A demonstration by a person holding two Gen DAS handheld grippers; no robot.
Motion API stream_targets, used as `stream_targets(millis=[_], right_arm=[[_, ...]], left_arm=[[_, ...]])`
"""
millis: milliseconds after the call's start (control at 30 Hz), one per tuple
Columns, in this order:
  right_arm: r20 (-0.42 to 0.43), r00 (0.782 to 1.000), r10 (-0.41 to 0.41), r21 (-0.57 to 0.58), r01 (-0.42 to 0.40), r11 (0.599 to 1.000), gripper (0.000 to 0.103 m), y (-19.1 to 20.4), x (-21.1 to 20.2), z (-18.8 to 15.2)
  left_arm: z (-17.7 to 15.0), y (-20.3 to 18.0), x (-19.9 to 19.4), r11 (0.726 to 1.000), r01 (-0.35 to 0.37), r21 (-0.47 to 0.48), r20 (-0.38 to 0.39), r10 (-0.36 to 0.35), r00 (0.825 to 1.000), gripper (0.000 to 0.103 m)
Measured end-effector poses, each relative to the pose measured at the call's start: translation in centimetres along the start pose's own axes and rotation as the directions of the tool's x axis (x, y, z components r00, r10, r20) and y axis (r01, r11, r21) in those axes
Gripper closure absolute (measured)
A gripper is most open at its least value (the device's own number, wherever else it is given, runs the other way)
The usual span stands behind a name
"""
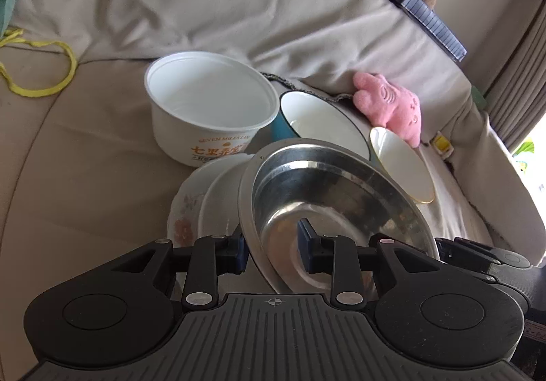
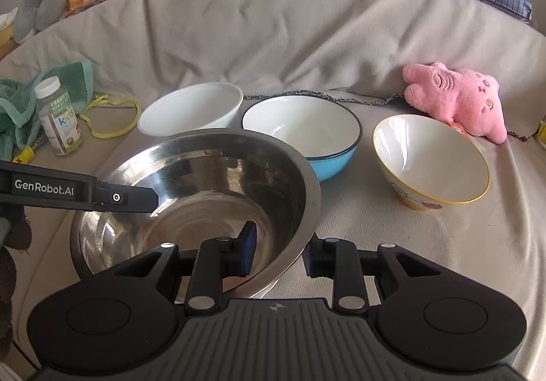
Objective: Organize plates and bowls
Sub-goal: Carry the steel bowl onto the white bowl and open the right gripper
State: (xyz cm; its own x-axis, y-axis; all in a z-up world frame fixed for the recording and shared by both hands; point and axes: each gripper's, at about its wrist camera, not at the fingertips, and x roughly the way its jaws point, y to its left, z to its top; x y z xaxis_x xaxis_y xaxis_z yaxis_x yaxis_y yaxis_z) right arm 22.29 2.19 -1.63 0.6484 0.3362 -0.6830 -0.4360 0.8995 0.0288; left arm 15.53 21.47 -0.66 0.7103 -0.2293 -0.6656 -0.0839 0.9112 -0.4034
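Note:
A steel bowl (image 1: 327,196) (image 2: 204,193) hangs tilted between both grippers over the beige sofa seat. My left gripper (image 1: 273,249) is shut on its near rim, one pad outside and one inside; in the right wrist view that gripper (image 2: 150,200) reaches in from the left onto the rim. My right gripper (image 2: 279,251) is shut on the bowl's right wall. Under the bowl lie a floral plate (image 1: 182,214) and a white dish (image 1: 218,203). Behind stand a white plastic tub (image 1: 204,108) (image 2: 191,111), a blue bowl (image 1: 307,118) (image 2: 307,132) and a yellow-rimmed bowl (image 1: 402,166) (image 2: 430,156).
A pink plush toy (image 2: 457,98) lies against the backrest at the right. On the left of the seat are a small bottle (image 2: 59,118), a green cloth (image 2: 17,108) and a yellow strap (image 1: 41,74). A dark book (image 1: 426,12) rests on top of the backrest.

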Motion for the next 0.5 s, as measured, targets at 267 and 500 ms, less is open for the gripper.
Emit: stream_targets(millis=[267, 500], right_arm=[[-0.059, 0.998, 0.008, 0.028, -0.007, 1.0, 0.074, 0.6, 1.9, 0.0], [-0.064, 0.998, 0.019, 0.048, -0.016, 0.999, 0.073, 0.3, 1.8, 0.0]], left_arm=[[-0.3, -0.1, 0.2, 0.996, -0.071, 0.063, 0.013, 0.07, 0.997, 0.071], [0.0, 0.2, 0.2, 0.997, -0.058, 0.055, 0.003, 0.058, 0.998, 0.071]])
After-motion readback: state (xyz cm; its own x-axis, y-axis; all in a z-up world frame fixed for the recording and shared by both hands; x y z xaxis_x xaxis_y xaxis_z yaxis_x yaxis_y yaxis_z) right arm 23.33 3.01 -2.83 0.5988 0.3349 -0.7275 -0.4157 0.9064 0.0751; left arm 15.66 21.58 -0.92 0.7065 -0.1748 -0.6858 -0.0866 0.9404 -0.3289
